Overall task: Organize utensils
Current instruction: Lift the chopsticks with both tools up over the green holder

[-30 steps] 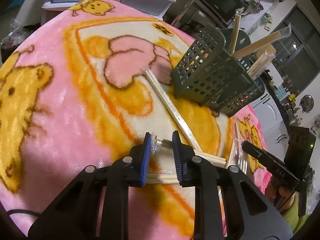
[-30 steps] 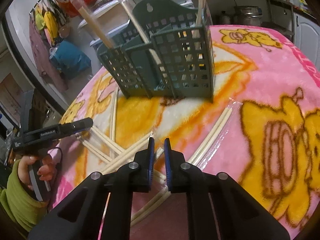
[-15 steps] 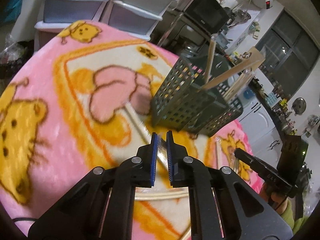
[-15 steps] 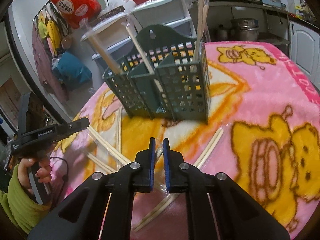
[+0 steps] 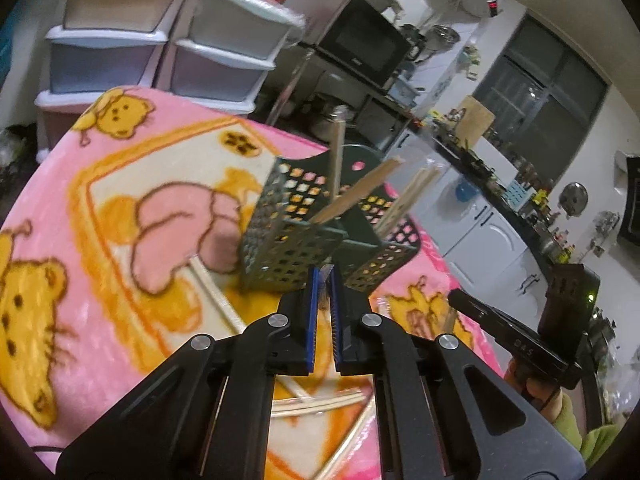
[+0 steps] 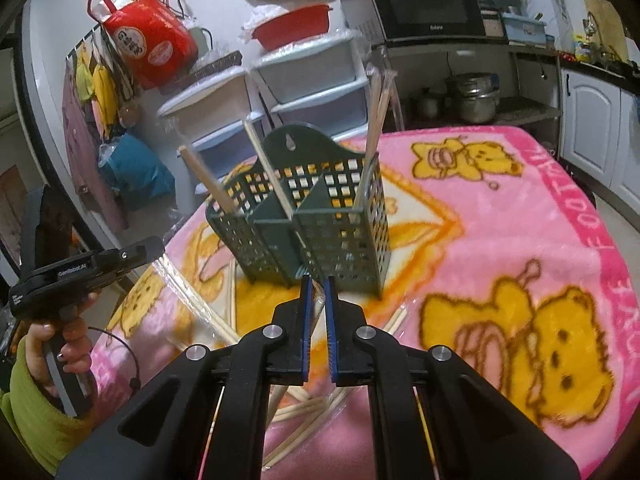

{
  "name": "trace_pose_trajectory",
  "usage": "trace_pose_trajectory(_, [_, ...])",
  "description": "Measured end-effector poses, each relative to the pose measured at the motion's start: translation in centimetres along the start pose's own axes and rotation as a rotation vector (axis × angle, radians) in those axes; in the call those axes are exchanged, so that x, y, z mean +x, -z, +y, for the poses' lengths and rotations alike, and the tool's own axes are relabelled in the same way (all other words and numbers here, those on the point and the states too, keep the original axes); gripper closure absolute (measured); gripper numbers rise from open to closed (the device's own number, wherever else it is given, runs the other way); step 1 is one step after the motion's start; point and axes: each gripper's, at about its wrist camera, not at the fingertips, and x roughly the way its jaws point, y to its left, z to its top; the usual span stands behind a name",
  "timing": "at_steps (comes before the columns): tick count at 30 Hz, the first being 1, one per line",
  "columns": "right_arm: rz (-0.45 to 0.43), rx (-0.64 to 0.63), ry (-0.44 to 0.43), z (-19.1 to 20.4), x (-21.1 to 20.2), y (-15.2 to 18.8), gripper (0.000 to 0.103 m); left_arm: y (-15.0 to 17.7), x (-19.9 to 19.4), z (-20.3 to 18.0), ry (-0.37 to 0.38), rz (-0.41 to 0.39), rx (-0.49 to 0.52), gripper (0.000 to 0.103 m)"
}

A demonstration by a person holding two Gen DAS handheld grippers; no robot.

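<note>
A dark green slotted organizer (image 5: 296,240) (image 6: 340,240) stands on the pink bear blanket (image 6: 500,216) with several chopsticks (image 6: 374,120) upright in it. My left gripper (image 5: 324,276) is raised in front of it, shut on the clear wrapper of a chopstick pair. In the right wrist view that wrapped pair (image 6: 192,300) slants down from the left gripper (image 6: 156,250) to the blanket. My right gripper (image 6: 316,286) is also lifted, shut on a wrapped chopstick pair (image 6: 317,308). The left wrist view has the right gripper (image 5: 456,298) at the right. More loose chopsticks (image 6: 304,408) lie beneath.
Plastic drawer units (image 6: 312,76) and a microwave (image 6: 424,4) stand behind the round table. A red bag (image 6: 148,48) hangs on the wall at left. A hand in a green sleeve (image 6: 40,412) holds the left gripper's handle. Cabinets (image 6: 588,124) lie to the right.
Both grippers have risen off the blanket. The left jaws closed onto the wrapped chopsticks that lay between them. The organizer now sits lower and nearer in both views.
</note>
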Motion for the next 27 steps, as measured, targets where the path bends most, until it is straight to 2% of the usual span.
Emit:
trace_pose_trajectory(18, [-0.118, -0.05, 0.015, 1.3, -3.4, -2.3, 0.098, -2.2, -1.3, -6.3, 0.11, -0.052, 0.146, 0.101])
trace_pose_trajectory(27, [-0.158, -0.067, 0.02, 1.6, -4.5, -3.1, 0.099, -4.0, -2.1, -8.8, 0.14, -0.095, 0.203, 0.101])
